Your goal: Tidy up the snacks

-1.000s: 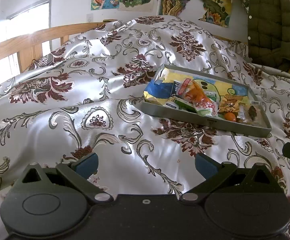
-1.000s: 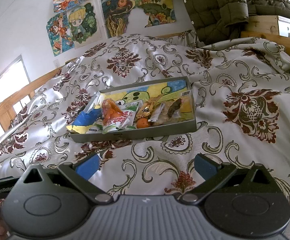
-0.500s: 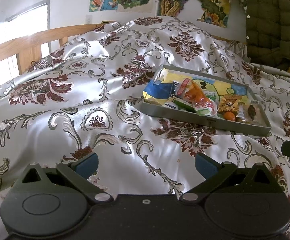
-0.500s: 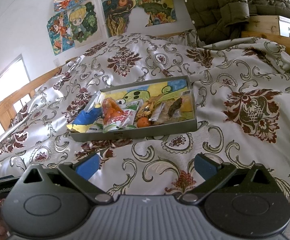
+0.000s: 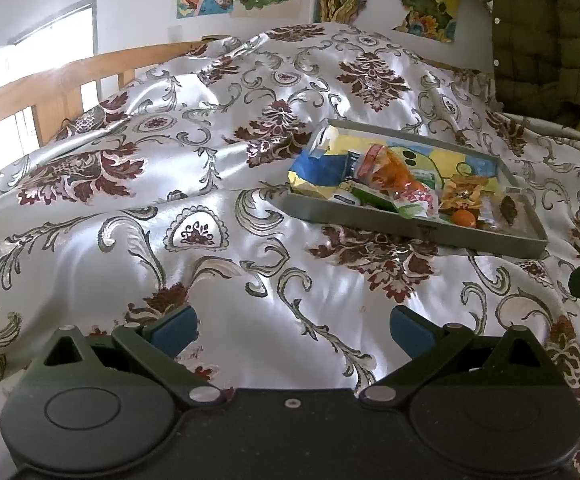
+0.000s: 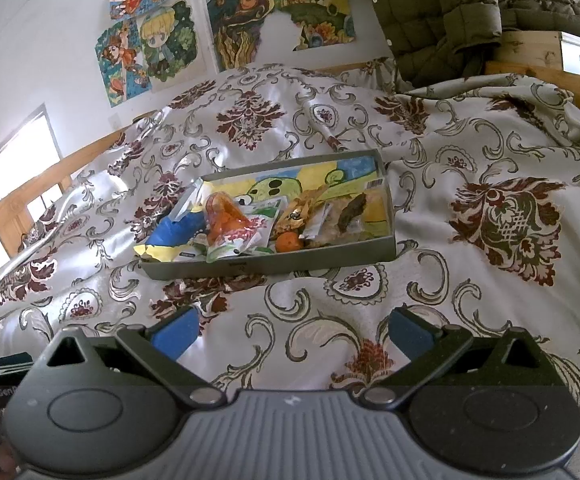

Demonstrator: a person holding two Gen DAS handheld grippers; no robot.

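Note:
A shallow grey tray [image 5: 418, 227] [image 6: 290, 263] lies on the patterned bedspread and holds several snack packets: a blue and yellow bag [image 5: 317, 168] [image 6: 177, 234], an orange packet [image 5: 390, 176] [image 6: 225, 220], a small orange fruit [image 5: 464, 217] [image 6: 288, 242] and a clear packet with a dark piece [image 6: 352, 212]. My left gripper [image 5: 293, 326] is open and empty, low over the bedspread, with the tray ahead to its right. My right gripper [image 6: 292, 328] is open and empty, with the tray straight ahead.
The silver floral bedspread [image 5: 169, 208] [image 6: 490, 216] covers the whole bed. A wooden bed rail [image 5: 49, 84] runs along the left. A green quilted jacket [image 5: 550, 32] [image 6: 442, 12] hangs at the back right. Posters [image 6: 225, 28] are on the wall.
Both views have shifted very slightly; the tray sits a little closer in the right wrist view. Both grippers stay open and empty.

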